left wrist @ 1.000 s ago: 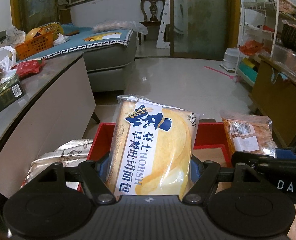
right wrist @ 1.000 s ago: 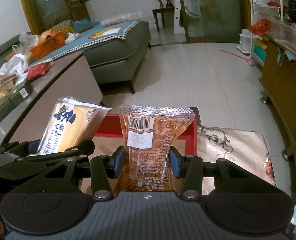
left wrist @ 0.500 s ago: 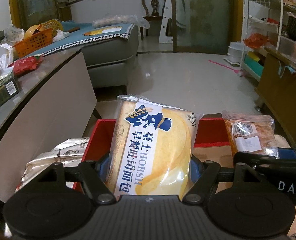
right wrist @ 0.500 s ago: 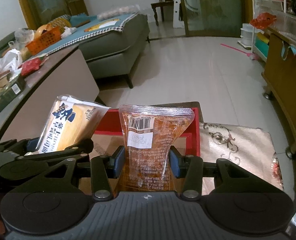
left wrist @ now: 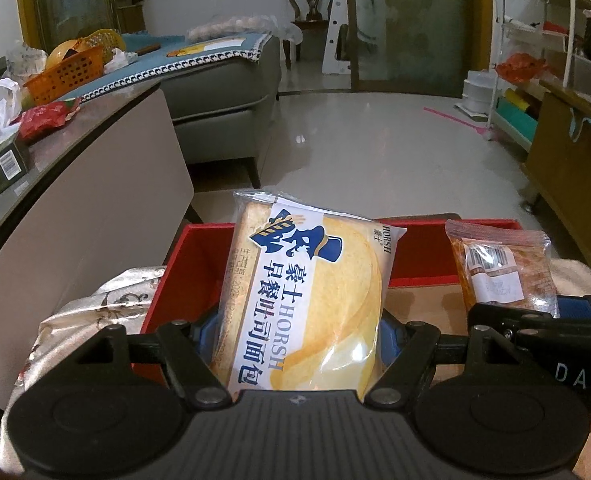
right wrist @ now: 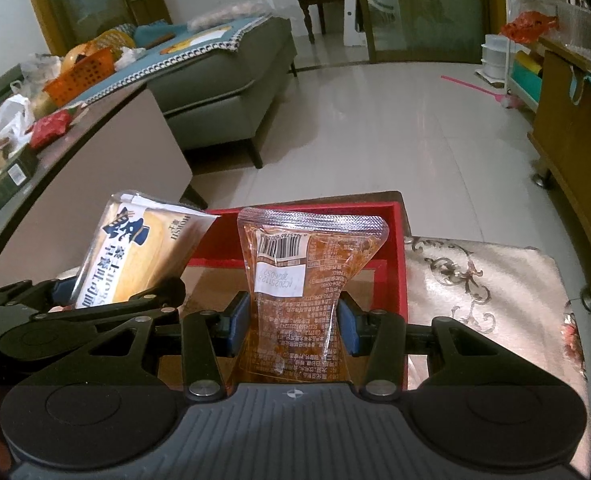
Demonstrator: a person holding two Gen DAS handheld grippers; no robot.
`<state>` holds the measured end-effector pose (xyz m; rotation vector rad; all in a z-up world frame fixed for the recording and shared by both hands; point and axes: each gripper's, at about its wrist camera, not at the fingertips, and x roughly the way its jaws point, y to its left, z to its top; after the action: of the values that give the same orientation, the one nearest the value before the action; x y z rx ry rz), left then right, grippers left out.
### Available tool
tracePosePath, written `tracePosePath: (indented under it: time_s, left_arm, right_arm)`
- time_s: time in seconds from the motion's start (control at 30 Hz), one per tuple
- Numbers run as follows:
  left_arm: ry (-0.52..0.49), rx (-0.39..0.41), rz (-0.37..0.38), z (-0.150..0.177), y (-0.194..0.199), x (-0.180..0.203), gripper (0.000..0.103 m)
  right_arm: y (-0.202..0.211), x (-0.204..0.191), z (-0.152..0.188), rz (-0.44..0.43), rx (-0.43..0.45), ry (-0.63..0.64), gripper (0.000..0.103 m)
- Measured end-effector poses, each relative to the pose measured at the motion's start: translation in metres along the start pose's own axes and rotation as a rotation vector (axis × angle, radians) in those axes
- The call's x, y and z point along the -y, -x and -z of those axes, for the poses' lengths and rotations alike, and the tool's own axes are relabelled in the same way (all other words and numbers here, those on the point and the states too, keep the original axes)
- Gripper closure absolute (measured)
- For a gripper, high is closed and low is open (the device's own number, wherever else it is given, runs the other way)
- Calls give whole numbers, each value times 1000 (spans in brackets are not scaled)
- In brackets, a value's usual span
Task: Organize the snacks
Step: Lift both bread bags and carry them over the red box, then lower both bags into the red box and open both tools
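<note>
My left gripper is shut on a yellow and white HORSH bread packet and holds it upright over the left part of a red box. My right gripper is shut on a clear orange snack pouch with a barcode label, held upright over the same red box. The bread packet also shows at left in the right wrist view. The pouch shows at right in the left wrist view. The box has a brown cardboard floor.
The box sits on a table with a silvery patterned cloth. A long counter with an orange basket and packets runs along the left. A grey sofa stands beyond, and a wooden cabinet at right.
Both grippers have come lower and a little forward with their packets still held. The red box rim now sits higher in both views.
</note>
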<state>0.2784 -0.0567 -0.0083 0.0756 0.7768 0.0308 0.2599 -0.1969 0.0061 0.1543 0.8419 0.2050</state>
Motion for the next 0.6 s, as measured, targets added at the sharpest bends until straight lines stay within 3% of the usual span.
tracePosePath:
  time_s: [0.6]
  left_arm:
    - [-3, -90, -15, 11, -32, 2, 37]
  right_arm:
    - [-26, -8, 7, 46, -34, 57, 47]
